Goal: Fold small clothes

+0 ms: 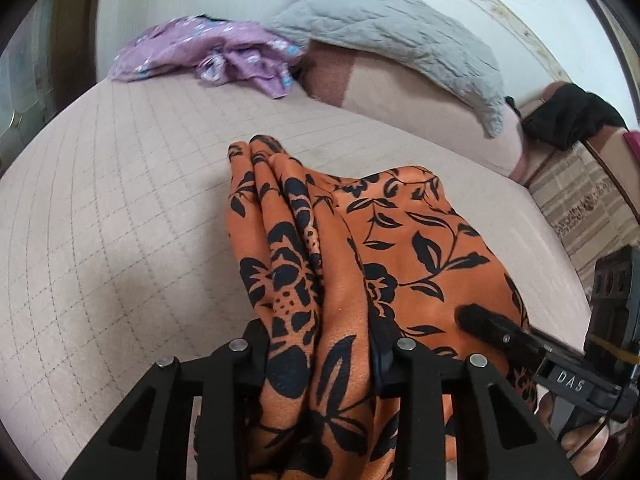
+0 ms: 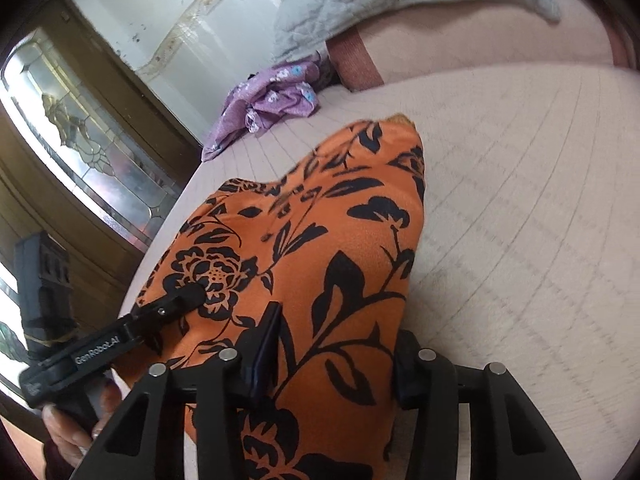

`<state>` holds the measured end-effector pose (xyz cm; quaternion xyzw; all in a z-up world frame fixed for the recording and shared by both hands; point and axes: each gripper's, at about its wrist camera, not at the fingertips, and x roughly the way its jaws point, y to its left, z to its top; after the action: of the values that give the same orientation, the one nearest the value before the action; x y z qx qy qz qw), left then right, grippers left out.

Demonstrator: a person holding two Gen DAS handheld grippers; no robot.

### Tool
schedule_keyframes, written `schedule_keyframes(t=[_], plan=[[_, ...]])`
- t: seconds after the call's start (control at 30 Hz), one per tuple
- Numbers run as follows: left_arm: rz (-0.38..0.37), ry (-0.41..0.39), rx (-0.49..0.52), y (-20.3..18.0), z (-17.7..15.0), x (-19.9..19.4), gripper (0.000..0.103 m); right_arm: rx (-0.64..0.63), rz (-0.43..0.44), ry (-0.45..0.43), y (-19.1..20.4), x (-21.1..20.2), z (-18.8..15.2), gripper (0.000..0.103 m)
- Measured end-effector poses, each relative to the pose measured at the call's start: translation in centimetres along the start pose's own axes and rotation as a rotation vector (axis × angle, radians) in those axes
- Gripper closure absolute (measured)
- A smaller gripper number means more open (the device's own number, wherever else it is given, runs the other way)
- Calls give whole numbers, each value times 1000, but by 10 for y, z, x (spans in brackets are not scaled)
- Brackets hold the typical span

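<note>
Quilted beige bedding covers the bed (image 1: 120, 216), with a grey pillow (image 1: 384, 36) propped at its head and a crumpled purple floral garment (image 1: 224, 56) lying near it, well apart from the work. At the near edge of the bed hangs the task's piece, an orange cloth with a black flower print (image 1: 360, 240), gathered into long folds and lifted at its near end while its far end rests on the bedding.

Both tools have hold of it. The left gripper (image 1: 320, 356) has its jaws pinching a thick bunch of the gathered folds, the cloth filling the gap between them. The right gripper (image 2: 332, 356) likewise has its jaws closed onto a broad band of the fabric, which passes between them and drapes down below. Each gripper shows in the other's view, its tip lying on the cloth just beside the other's grip, and part of a hand (image 2: 76, 432) shows on the handle of the left one.

My judgement is that the fold is only beginning: the cloth is bunched, not flat, and no clean edge is laid over another.

The risks follow from that. The two grips sit close together on the same end, so the wide remainder may sag and twist, giving a crooked fold. The fabric looks thin and slippery; a layer could slide out of either bunch. The cloth also lies near the bed's edge, so a loose part could trail off it.
</note>
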<state>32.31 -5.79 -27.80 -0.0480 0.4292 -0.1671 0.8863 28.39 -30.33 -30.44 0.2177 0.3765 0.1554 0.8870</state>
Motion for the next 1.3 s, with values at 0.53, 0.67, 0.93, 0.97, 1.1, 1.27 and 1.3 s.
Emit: schedule_keyframes(t=[0.53,0.67,0.93,0.97,1.1,1.27,1.3], plan=[[-16,18,200,-103,-35,-6,67,38,-51,-52,-54,-85,-23,55],[34,52,232,-110,-48,6,67,85,-54,-8,-73,-74,-37,55],[33,75,208,-101,-45,11,66,117,-32,7,-83,-63,-39,55],[35,75,211,-100,-46,12,65,121,-31,7,-83,-63,-39,55],[49,80,223,-101,-48,15,64,146,-21,8,-87,-61,-41,54],[66,93,230,-98,-49,21,59,163,-30,8,-89,-60,-46,51],[73,95,235,-97,-50,22,57,164,-34,9,-89,-59,-47,50]])
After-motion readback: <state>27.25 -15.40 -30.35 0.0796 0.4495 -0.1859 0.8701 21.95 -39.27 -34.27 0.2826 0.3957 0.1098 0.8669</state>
